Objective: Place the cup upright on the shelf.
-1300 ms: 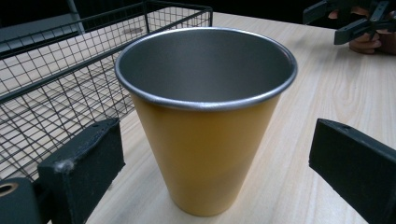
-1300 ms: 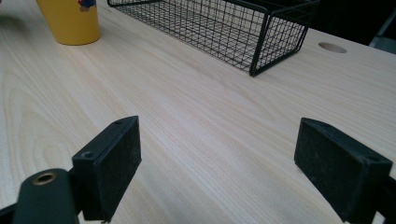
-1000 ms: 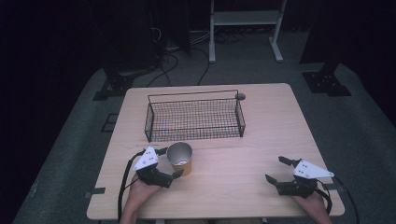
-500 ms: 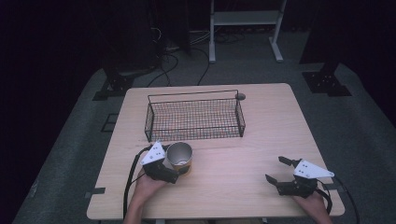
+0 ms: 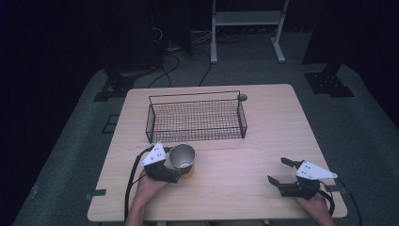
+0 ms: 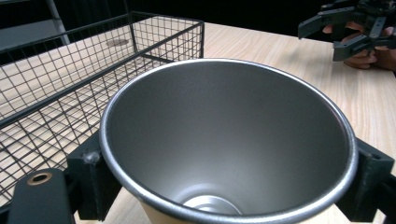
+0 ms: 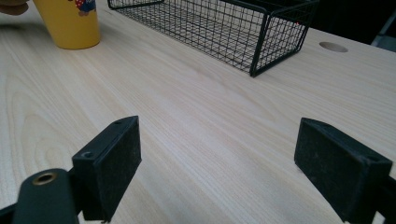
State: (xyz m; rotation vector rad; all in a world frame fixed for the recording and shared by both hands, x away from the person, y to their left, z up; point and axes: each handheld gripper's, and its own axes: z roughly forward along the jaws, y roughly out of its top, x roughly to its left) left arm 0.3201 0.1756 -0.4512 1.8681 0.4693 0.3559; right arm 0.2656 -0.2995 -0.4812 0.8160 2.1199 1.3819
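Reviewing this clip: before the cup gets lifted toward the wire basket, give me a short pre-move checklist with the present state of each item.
1. Left gripper jaws on both sides of the cup: ok.
2. Firm grip on the cup: cannot tell.
3. Cup upright and empty: ok.
4. Wire basket empty, ready to receive: ok.
5. Right gripper open, resting apart from the path: ok.
6. Table between cup and basket free: ok.

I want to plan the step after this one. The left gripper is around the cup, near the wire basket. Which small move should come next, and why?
Probably a short lift of the cup, then carry it toward the wire basket. The left gripper has its jaws against both sides of the cup, which stands on the table just in front of the basket, so the grasp looks ready. The right gripper rests open, apart.
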